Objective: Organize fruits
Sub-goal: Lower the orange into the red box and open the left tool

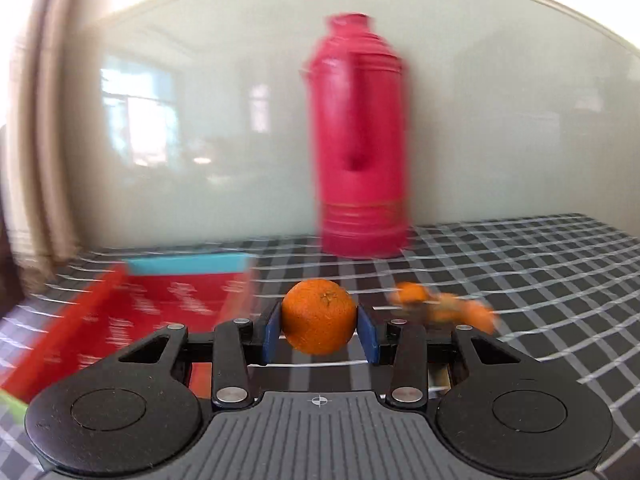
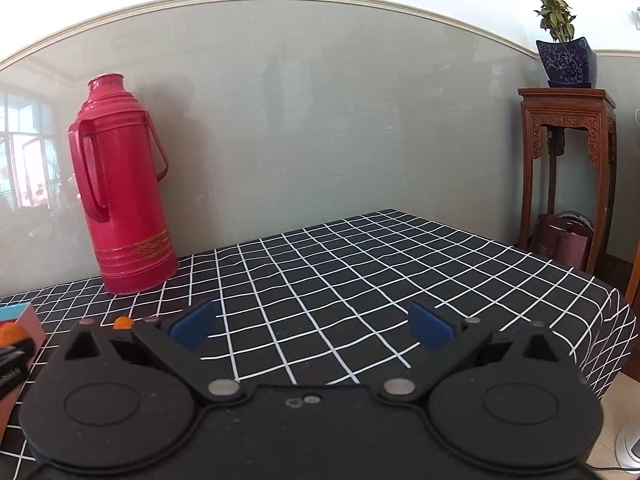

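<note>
**Orange held in the left jaws above the checked bench**

Orange (image 1: 319,322), round and dimpled with its stem scar facing up, sits squarely between the blue pads (image 1: 273,332) of the left gripper (image 1: 319,334). The pads press on both its sides, so the jaws grip it, and no part of it touches the cloth below.

Just beyond the left jaws and off to their right, a small cluster of more oranges (image 1: 442,308) lies on the bench, smeared by blur. To the left of those jaws lies a red box (image 1: 132,320) with a light blue far edge, its printed text too blurred to read.

The right gripper (image 2: 314,328) hovers over bare cloth with its jaws spread wide and nothing between them. Past its left finger an orange top (image 2: 123,323) peeks out, and a pink-and-blue box corner (image 2: 28,318) shows at the view's edge.

The bench (image 2: 360,264) wears a black cloth with a thin white grid, draping over the far right edge. Farther back, left of the right jaws, a tall red thermos (image 2: 120,188) stands upright at the wall. The wall (image 2: 320,120) is a glossy grey-green panel with a cream moulding on top, mirroring a window. At the far right a carved wooden stand (image 2: 568,168) carries a blue planter (image 2: 566,62) with a leafy plant.
</note>
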`<action>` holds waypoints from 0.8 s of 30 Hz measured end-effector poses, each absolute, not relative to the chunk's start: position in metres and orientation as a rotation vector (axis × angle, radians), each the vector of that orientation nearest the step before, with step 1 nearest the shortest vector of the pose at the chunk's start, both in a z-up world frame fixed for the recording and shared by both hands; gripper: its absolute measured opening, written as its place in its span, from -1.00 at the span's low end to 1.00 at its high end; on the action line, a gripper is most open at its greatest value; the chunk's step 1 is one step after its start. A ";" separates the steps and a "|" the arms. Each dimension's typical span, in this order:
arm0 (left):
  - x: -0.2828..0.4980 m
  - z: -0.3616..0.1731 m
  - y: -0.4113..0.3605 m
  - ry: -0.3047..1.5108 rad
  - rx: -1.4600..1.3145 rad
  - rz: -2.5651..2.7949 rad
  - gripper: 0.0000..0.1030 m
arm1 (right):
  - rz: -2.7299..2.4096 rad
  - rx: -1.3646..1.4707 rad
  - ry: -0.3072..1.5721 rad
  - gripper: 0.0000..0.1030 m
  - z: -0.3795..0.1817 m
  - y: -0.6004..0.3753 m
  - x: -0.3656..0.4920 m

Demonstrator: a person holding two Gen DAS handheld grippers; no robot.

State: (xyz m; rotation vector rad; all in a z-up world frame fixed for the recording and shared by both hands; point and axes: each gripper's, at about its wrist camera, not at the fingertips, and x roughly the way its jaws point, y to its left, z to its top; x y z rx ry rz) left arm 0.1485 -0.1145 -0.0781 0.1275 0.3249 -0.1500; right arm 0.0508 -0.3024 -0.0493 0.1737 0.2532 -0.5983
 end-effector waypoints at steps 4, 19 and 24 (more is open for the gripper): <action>0.162 -0.073 -0.076 0.362 0.107 0.015 -0.20 | -0.566 0.170 0.262 0.89 -0.050 -0.293 0.056; 0.179 -0.076 -0.008 0.507 0.009 0.144 0.55 | -0.401 0.137 0.337 0.89 -0.058 -0.255 0.084; 0.164 -0.062 0.003 0.427 0.007 0.122 0.73 | -0.351 0.131 0.364 0.89 -0.062 -0.246 0.091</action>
